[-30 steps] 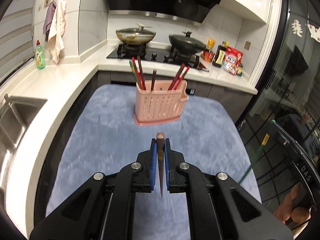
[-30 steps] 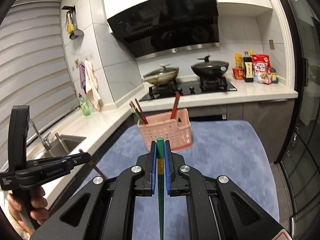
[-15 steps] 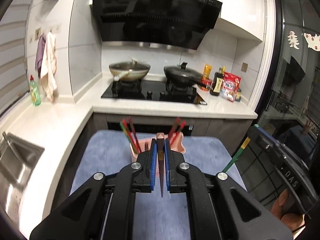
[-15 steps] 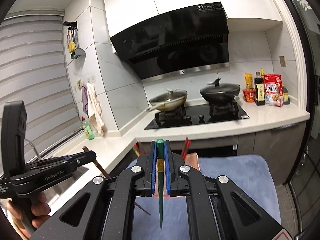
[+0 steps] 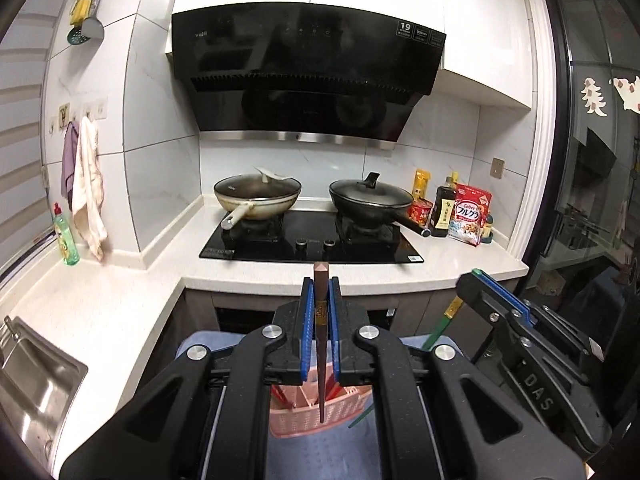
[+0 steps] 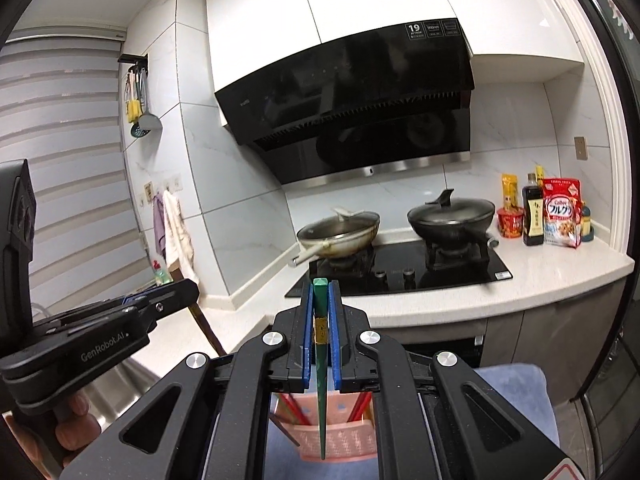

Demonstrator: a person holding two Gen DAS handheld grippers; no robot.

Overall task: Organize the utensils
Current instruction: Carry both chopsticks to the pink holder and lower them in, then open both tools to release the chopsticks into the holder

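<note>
My left tongs (image 5: 319,300) are clamped on a brown chopstick (image 5: 321,344), which stands upright with its tip pointing down at the pink basket (image 5: 308,420) below. My right tongs (image 6: 320,304) grip a green chopstick (image 6: 321,380) the same way (tip over the same basket, seen here at (image 6: 340,444)). Red chopsticks (image 6: 289,408) already lean inside it. The basket sits on a blue mat (image 6: 516,392) on the tabletop.

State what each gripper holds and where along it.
The left gripper pinches a brown chopstick near its thick upper end. The right gripper pinches a green chopstick near its thick upper end.
</note>
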